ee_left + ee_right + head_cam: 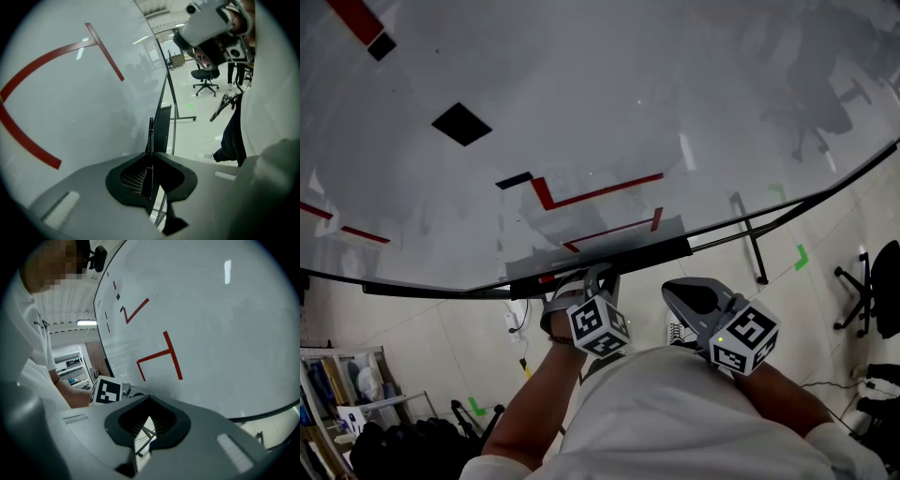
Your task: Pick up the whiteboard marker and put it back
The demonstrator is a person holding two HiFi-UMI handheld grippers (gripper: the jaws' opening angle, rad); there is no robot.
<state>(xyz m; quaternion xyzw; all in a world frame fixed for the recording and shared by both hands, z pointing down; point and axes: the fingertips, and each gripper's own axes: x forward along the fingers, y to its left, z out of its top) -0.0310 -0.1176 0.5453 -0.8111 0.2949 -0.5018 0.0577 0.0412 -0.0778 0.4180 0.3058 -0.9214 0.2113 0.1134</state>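
**A:** Where do the two tongs stand?

**B:** Both are low down in the head view, close to the person's body. The left tongs [592,277] reach up to the dark tray [623,251] that runs along the near edge of the whiteboard [628,84]. The right tongs [677,287] sit just to the right, a little short of that tray.

**A:** Wide or narrow?

**B:** Narrow, both of them. In the left gripper view the jaws are pressed together into one thin dark line with nothing between them. In the right gripper view they meet at the tip, and only floor and some loose wires show through the gap behind them.

**A:** And the marker?

**B:** I can't pick it out with any certainty. There is a small red patch [546,278] at the tray's left end, just left of the left tongs, but it is too small to name.

**A:** Anything else?

**B:** There are red lines [605,192] and a black square [461,123] on the board. An office chair [862,291] stands on the floor at far right.
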